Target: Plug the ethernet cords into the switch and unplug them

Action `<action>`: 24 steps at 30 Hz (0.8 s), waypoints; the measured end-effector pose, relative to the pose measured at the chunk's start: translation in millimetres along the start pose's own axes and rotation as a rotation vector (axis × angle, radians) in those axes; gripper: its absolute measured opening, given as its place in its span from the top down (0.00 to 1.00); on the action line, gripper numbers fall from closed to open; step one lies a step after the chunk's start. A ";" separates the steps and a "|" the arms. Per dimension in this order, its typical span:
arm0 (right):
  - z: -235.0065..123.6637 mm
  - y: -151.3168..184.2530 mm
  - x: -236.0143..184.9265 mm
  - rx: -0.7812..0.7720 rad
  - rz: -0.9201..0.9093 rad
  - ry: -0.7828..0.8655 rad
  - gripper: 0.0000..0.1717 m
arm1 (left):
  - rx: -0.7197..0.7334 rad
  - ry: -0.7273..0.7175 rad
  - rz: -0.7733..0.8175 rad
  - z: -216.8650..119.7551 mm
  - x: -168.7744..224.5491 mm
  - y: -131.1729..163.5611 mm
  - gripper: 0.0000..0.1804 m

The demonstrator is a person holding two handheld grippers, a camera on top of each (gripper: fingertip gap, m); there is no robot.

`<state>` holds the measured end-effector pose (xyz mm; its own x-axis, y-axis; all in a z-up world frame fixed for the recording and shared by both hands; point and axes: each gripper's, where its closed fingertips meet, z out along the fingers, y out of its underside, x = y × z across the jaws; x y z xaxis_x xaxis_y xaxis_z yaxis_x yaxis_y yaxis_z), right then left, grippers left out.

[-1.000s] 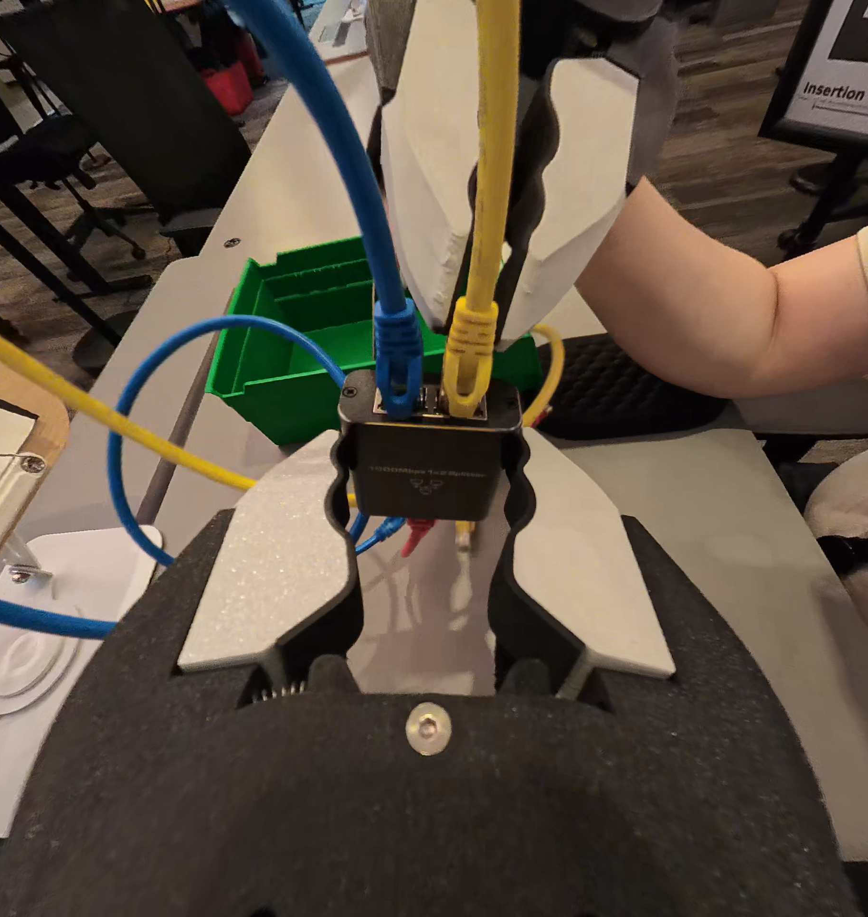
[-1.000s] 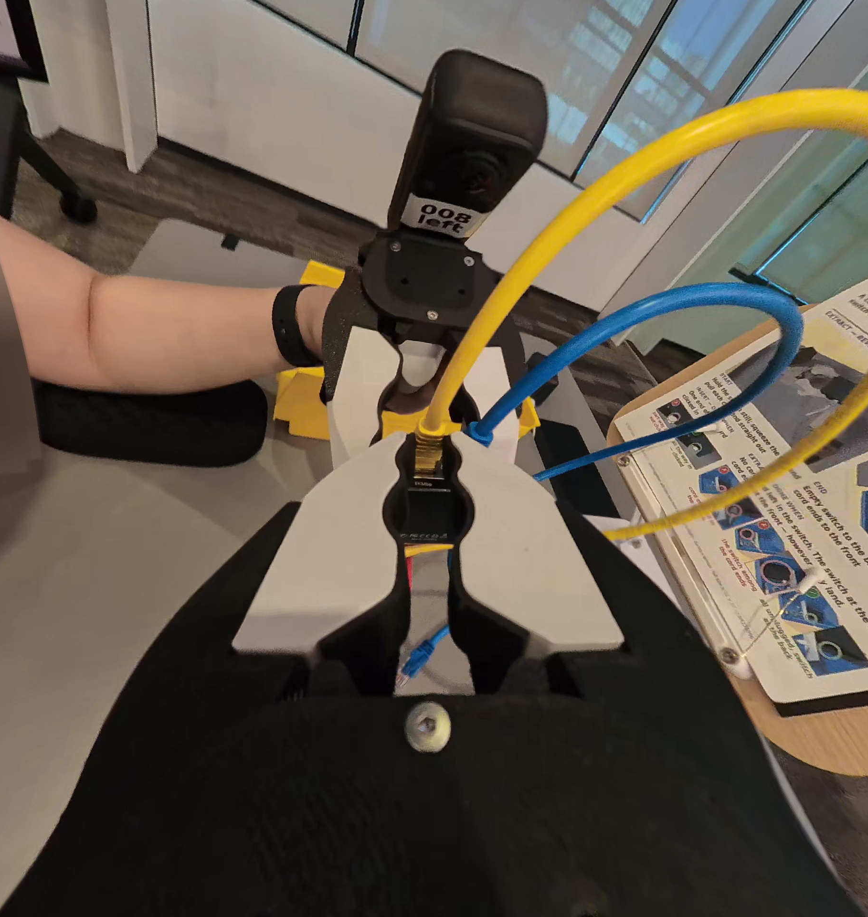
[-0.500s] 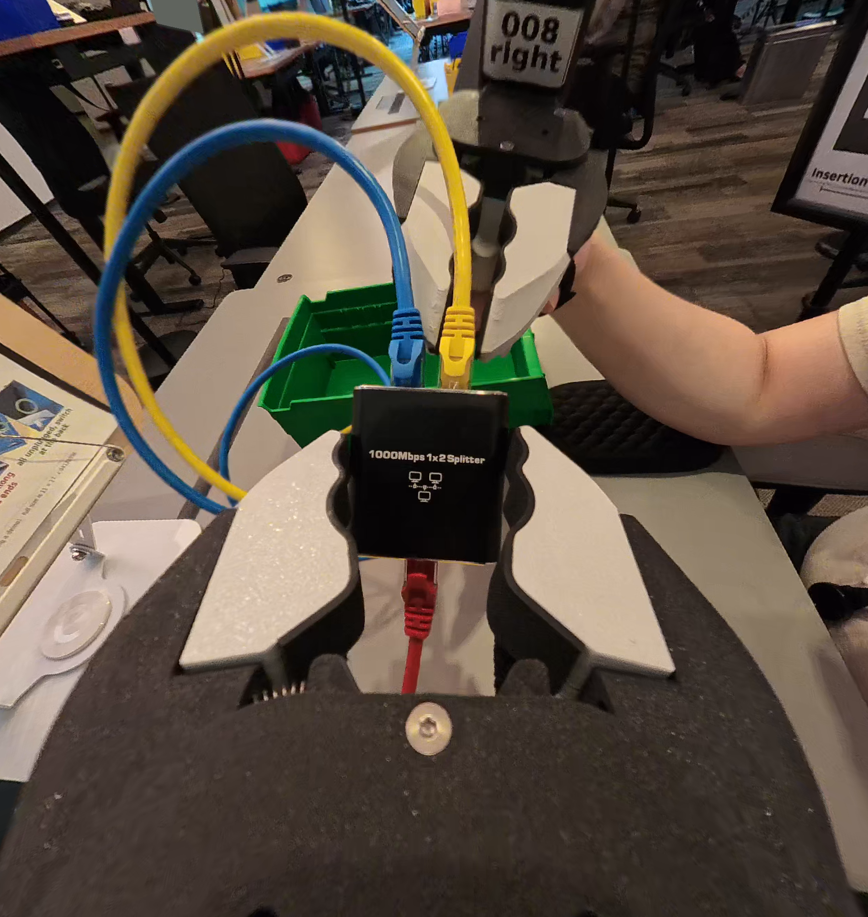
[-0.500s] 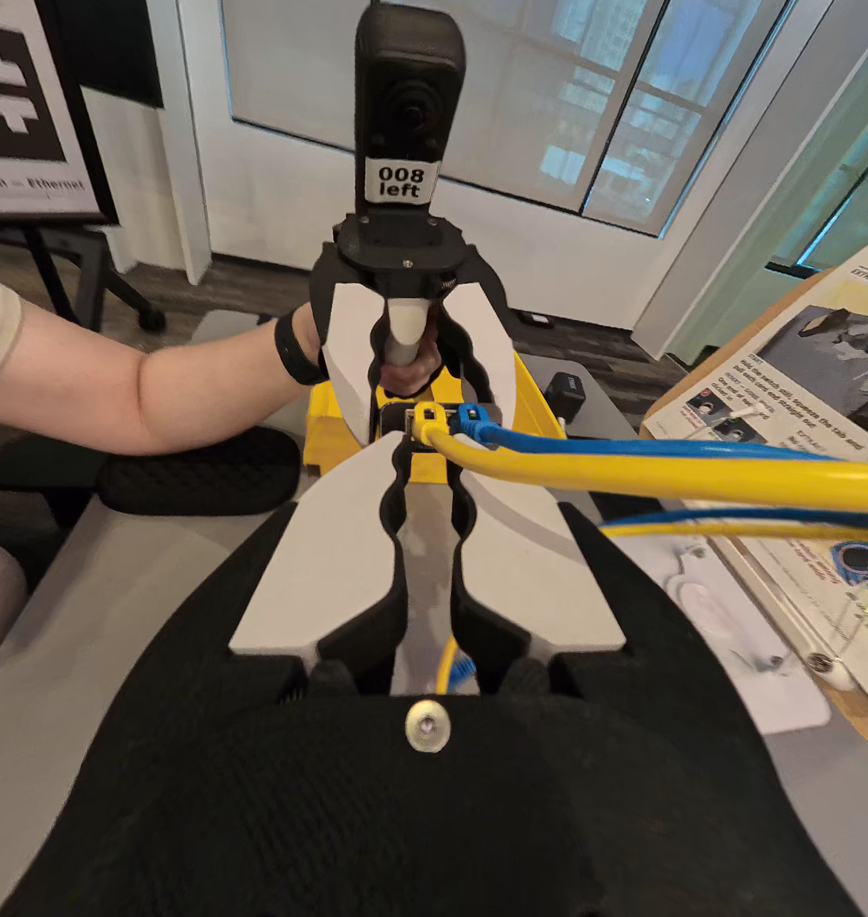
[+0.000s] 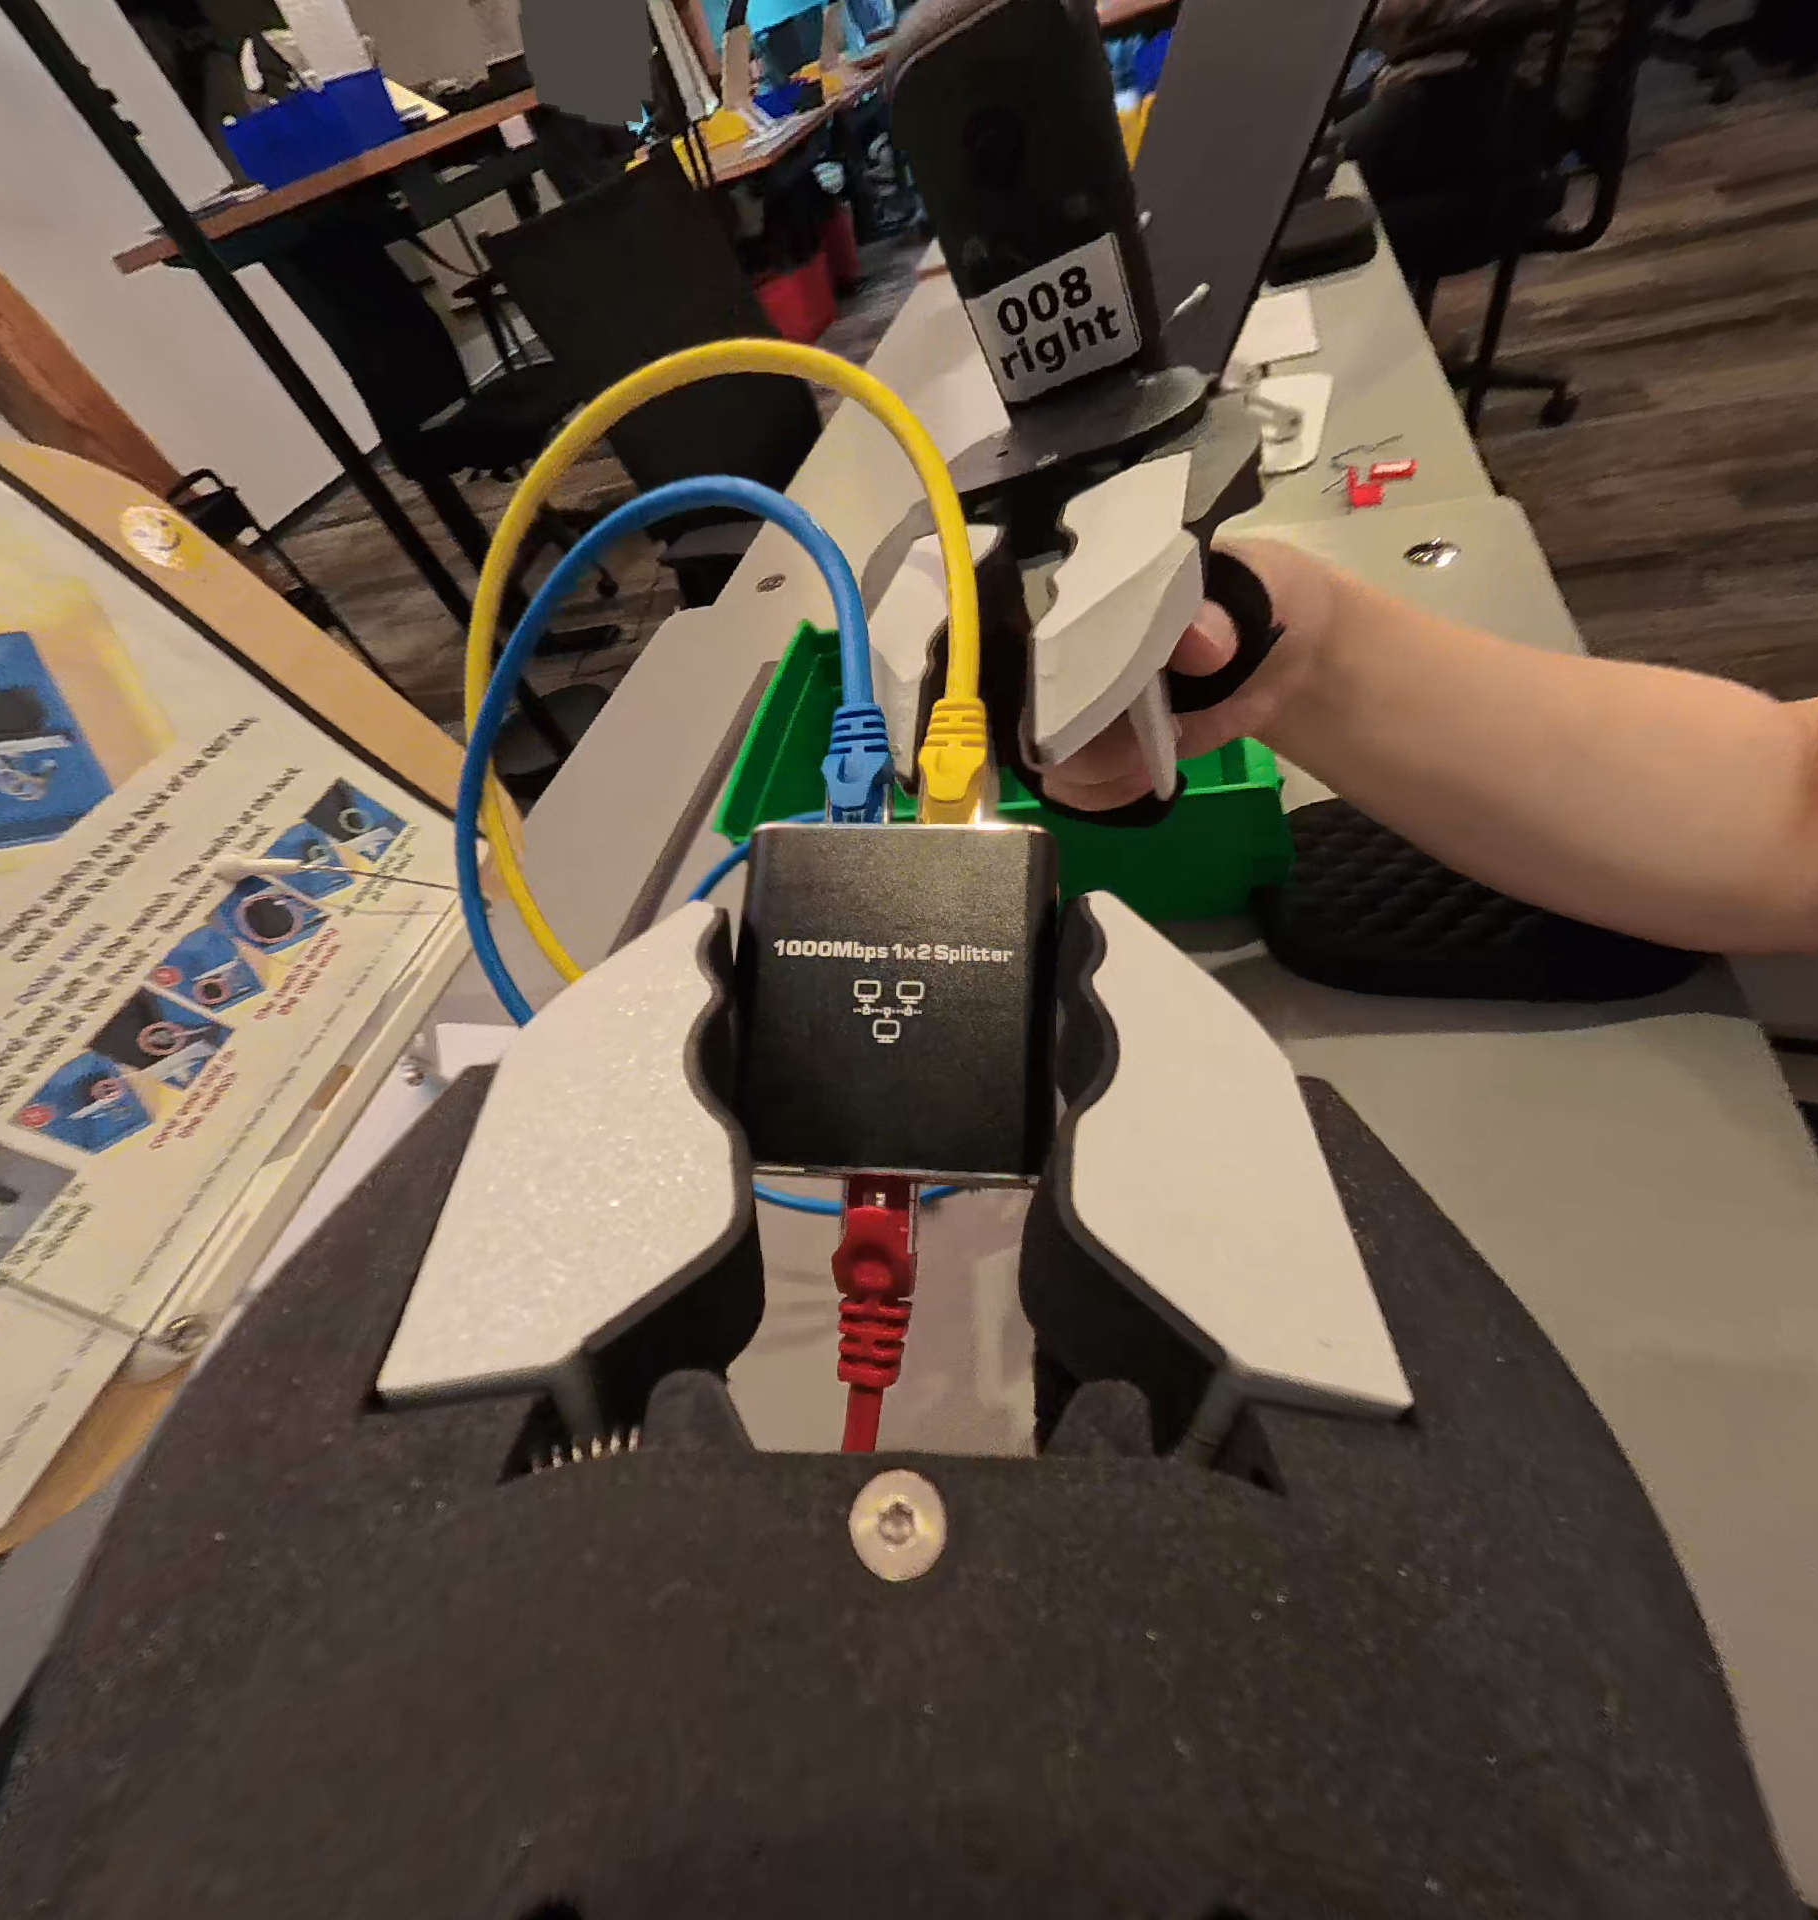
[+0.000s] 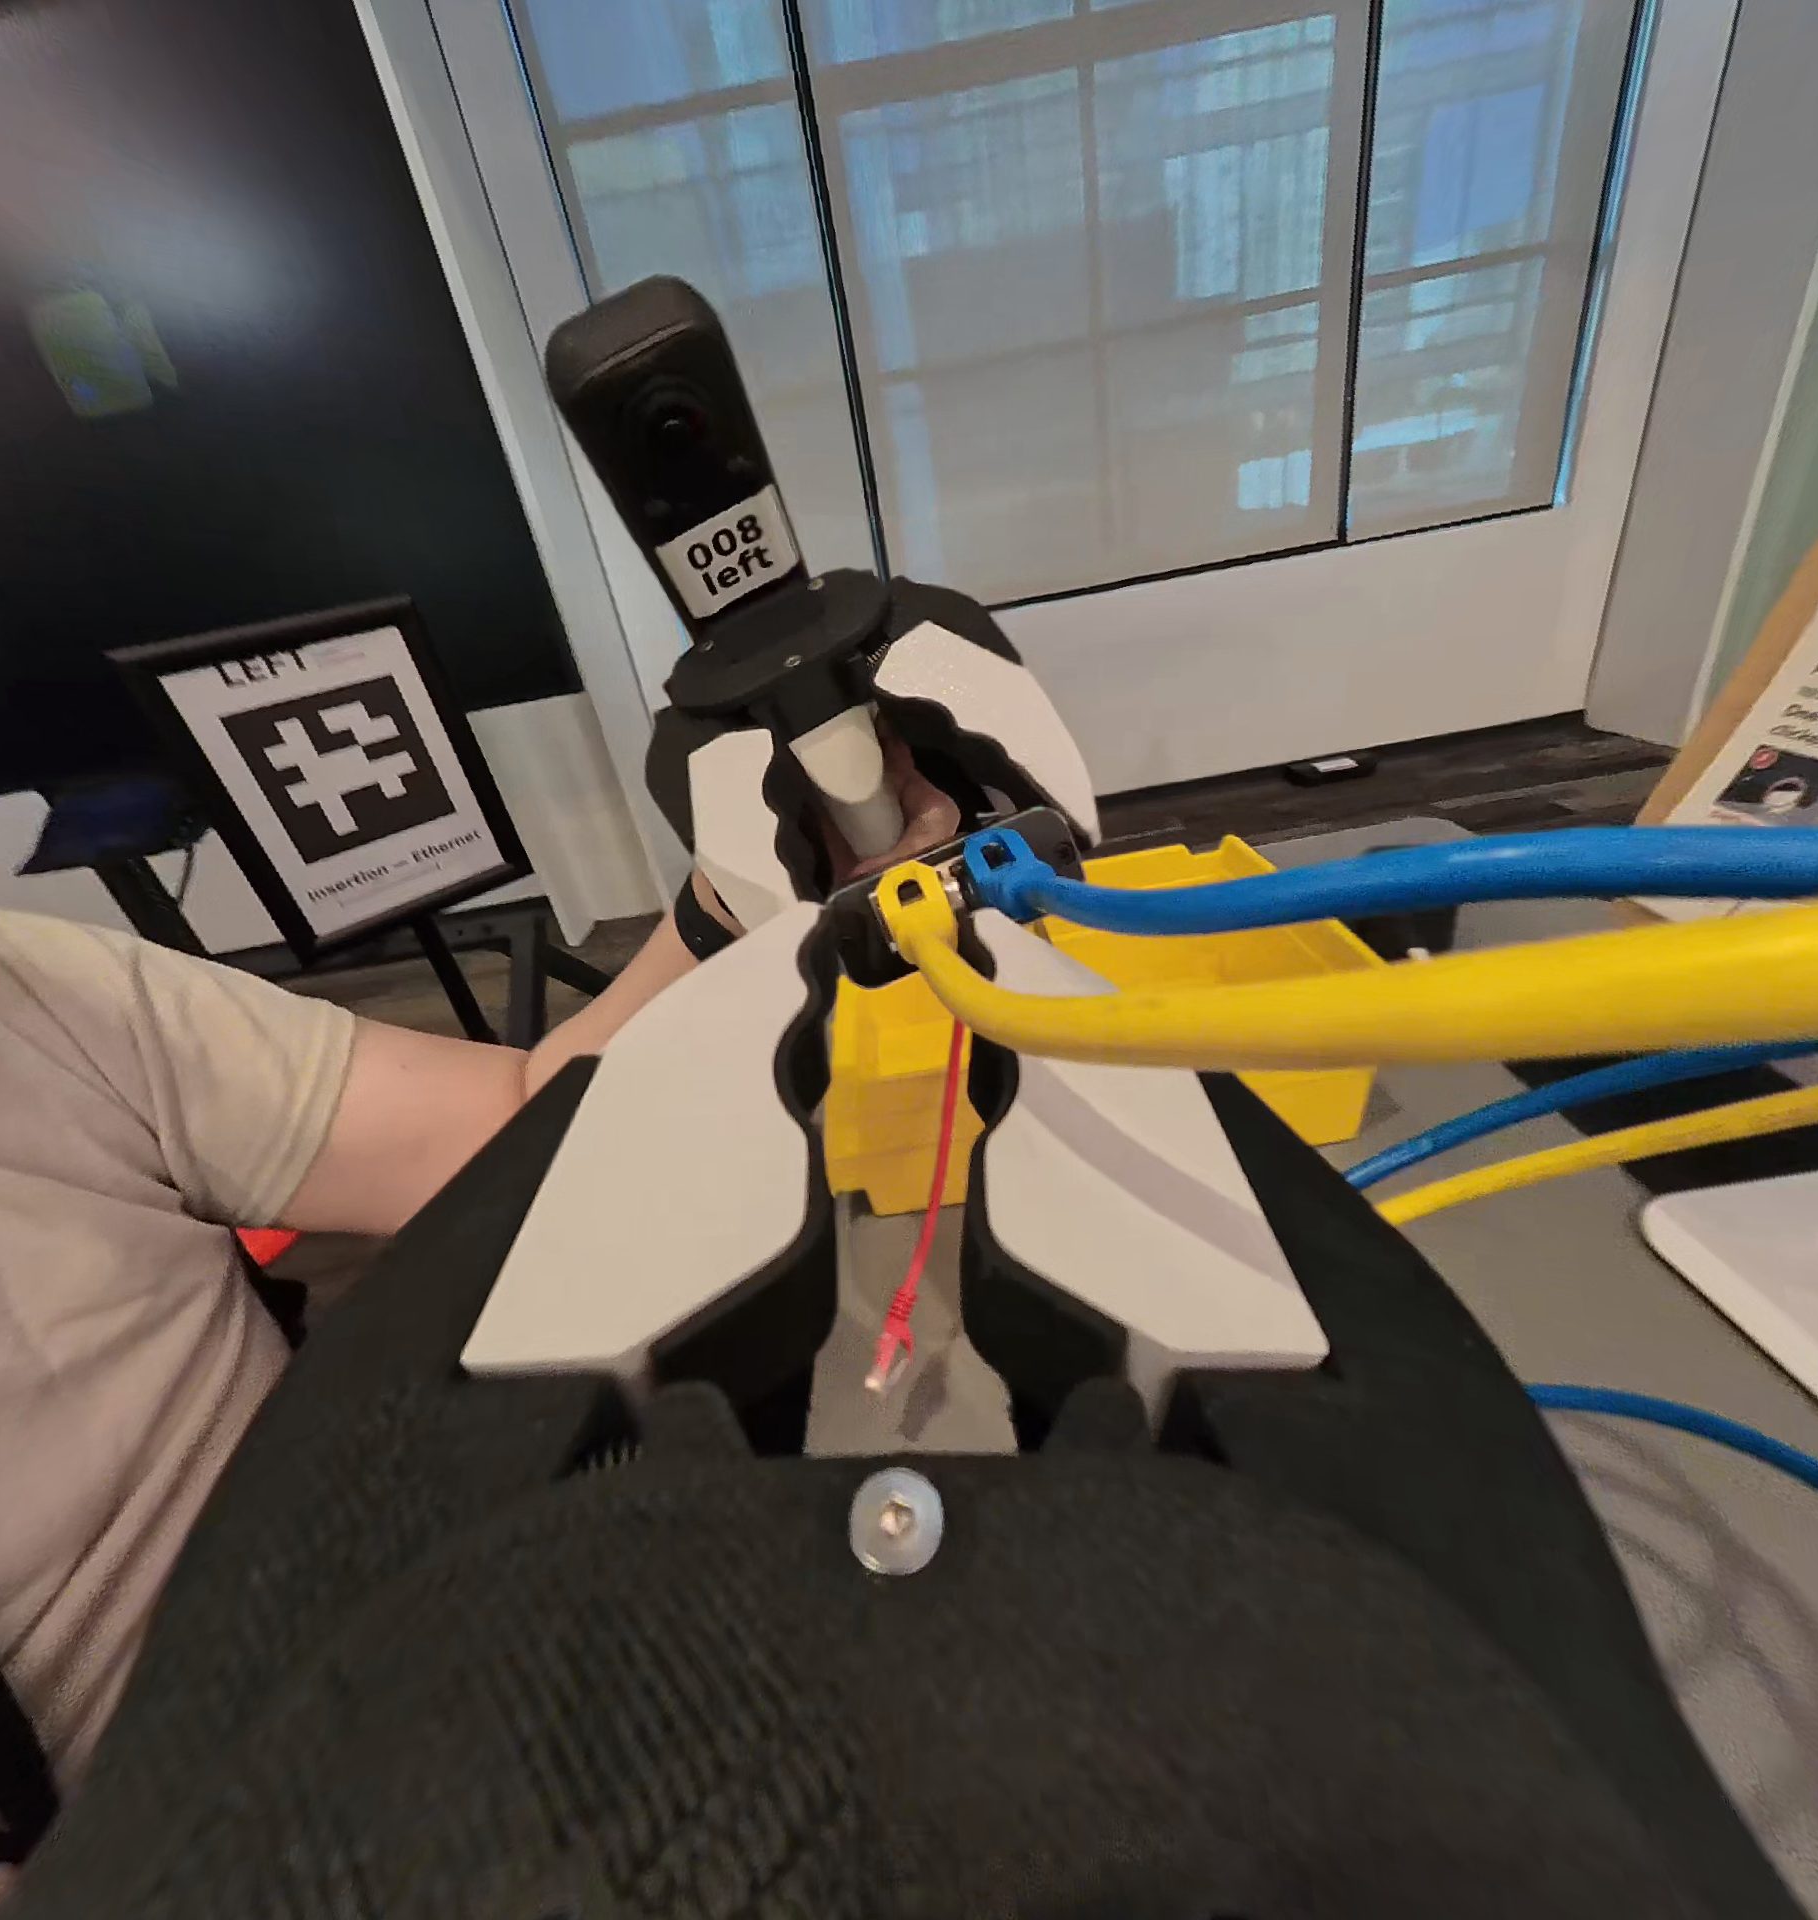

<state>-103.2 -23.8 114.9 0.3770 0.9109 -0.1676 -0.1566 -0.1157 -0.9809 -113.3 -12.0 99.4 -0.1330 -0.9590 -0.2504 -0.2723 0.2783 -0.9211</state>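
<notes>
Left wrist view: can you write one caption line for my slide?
Left gripper clamps a black switch with blue, yellow and red cords plugged in; right gripper hovers behind.

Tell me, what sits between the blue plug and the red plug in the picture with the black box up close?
In the left wrist view, the black switch lies between them, clamped by the left gripper: blue plug at its far end, red plug at its near end.

White-fingered black claws (image 5: 889, 997), beige sleeve (image 6: 157, 1091)

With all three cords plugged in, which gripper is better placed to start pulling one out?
Right: the right gripper is open beside the yellow plug, while the left gripper clamps the switch.
</notes>
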 end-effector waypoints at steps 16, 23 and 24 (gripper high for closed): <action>7.3 3.7 -1.8 0.053 0.044 -0.062 0.91 | -0.118 -0.117 0.144 -11.3 2.6 -0.8 0.68; 6.7 4.9 -1.6 0.043 0.052 -0.057 0.90 | -0.133 -0.123 0.161 -10.2 3.4 0.6 0.68; 7.1 4.9 -1.8 0.043 0.047 -0.054 0.90 | -0.135 -0.127 0.163 -10.1 3.0 0.8 0.68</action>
<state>-111.1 -23.2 111.1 0.3186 0.9252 -0.2063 -0.2126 -0.1424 -0.9667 -123.6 -14.1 100.8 -0.0673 -0.8975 -0.4359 -0.3834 0.4266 -0.8192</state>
